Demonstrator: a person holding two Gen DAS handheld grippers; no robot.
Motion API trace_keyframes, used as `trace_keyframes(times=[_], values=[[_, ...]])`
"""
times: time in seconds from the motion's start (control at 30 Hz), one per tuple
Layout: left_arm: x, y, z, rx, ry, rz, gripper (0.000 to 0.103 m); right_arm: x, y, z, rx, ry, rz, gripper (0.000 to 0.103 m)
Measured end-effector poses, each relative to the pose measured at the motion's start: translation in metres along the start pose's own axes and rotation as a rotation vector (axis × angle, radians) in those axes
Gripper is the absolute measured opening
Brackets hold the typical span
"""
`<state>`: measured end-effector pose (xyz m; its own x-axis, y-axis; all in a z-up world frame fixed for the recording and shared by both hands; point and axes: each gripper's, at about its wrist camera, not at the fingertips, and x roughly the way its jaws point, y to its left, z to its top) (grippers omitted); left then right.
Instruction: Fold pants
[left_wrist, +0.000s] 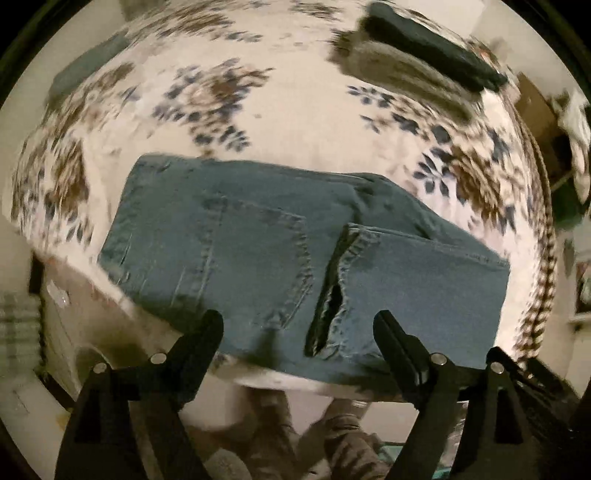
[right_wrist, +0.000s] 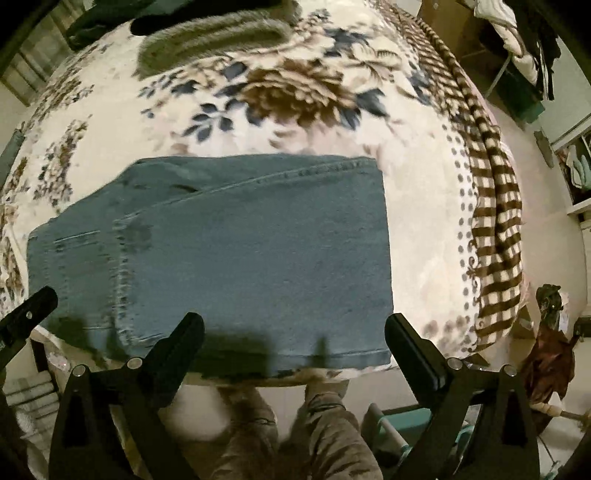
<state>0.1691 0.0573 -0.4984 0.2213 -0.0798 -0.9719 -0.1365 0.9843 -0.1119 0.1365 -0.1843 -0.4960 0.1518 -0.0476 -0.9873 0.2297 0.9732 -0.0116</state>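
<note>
Denim pants (right_wrist: 236, 240) w/ grey garment (right_wrist: 210, 40) behind

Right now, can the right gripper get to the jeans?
Probably yes. The right gripper hangs open just above the near edge of the jeans, which lie folded flat on the blanket. Nothing sits between them.

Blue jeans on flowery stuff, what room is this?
Probably a bedroom. The jeans lie folded on a bed under a flowery blanket, with a brown checked blanket over its edge and clothes hanging in the far corner. Both grippers, left and right, hover open.
</note>
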Motion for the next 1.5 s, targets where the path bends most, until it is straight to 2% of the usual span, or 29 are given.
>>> trace_keyframes(times=[0.1,0.17,0.23,0.27,0.3,0.33,0.37,0.4,0.53,0.77,0.83,0.87,0.93,1.0,1.03,1.13,1.27,1.33,1.4,1.43,1.5], values=[[-0.005,0.029,0.0,-0.093,0.002,-0.019,0.083,-0.011,0.011,-0.001,-0.002,-0.002,0.012,0.1],[-0.003,0.053,-0.001,-0.182,0.001,-0.062,0.083,-0.015,0.017,0.0,-0.001,0.004,0.02,0.1],[0.003,0.084,-0.003,-0.304,-0.004,-0.158,0.083,-0.014,0.022,0.0,0.004,0.016,0.037,0.1],[0.01,0.106,-0.007,-0.398,-0.017,-0.228,0.083,-0.011,0.025,0.001,0.011,0.027,0.058,0.1],[0.014,0.119,-0.01,-0.454,-0.028,-0.261,0.083,-0.008,0.029,0.001,0.015,0.04,0.072,0.1],[0.024,0.142,-0.017,-0.56,-0.039,-0.321,0.083,-0.004,0.032,0.001,0.013,0.048,0.078,0.1],[0.03,0.153,-0.02,-0.607,-0.047,-0.346,0.083,0.0,0.036,0.001,0.011,0.057,0.088,0.1],[0.039,0.171,-0.026,-0.676,-0.064,-0.361,0.083,0.004,0.04,0.001,0.013,0.064,0.095,0.1],[0.061,0.212,-0.035,-0.809,-0.134,-0.35,0.081,0.029,0.054,0.004,0.019,0.111,0.115,0.1],[0.091,0.247,-0.022,-0.873,-0.231,-0.339,0.081,0.053,0.081,0.006,-0.017,0.16,0.11,0.1],[0.101,0.254,-0.016,-0.884,-0.238,-0.341,0.071,0.056,0.088,0.006,-0.034,0.166,0.097,0.1],[0.104,0.258,-0.015,-0.888,-0.242,-0.338,0.069,0.058,0.091,0.006,-0.041,0.171,0.091,0.1],[0.106,0.263,-0.018,-0.899,-0.246,-0.334,0.047,0.06,0.094,0.007,-0.042,0.178,0.084,0.1],[0.105,0.267,-0.024,-0.91,-0.251,-0.329,0.029,0.061,0.096,0.008,-0.035,0.183,0.089,0.1],[0.1,0.268,-0.029,-0.908,-0.27,-0.336,0.025,0.061,0.097,0.008,-0.037,0.184,0.088,0.1],[0.076,0.255,-0.032,-0.83,-0.324,-0.317,0.021,0.063,0.102,0.009,-0.047,0.19,0.087,0.1],[0.047,0.229,-0.029,-0.733,-0.382,-0.305,0.02,0.067,0.105,0.005,-0.052,0.209,0.096,0.1],[0.048,0.226,-0.028,-0.709,-0.39,-0.295,0.021,0.068,0.106,0.004,-0.051,0.212,0.101,0.1],[0.066,0.236,-0.026,-0.745,-0.349,-0.274,0.025,0.068,0.105,0.003,-0.047,0.216,0.105,0.1],[0.078,0.245,-0.026,-0.784,-0.317,-0.273,0.032,0.068,0.105,0.002,-0.044,0.218,0.108,0.1],[0.1,0.263,-0.031,-0.864,-0.275,-0.321,0.035,0.066,0.102,0.003,-0.037,0.218,0.115,0.1]])
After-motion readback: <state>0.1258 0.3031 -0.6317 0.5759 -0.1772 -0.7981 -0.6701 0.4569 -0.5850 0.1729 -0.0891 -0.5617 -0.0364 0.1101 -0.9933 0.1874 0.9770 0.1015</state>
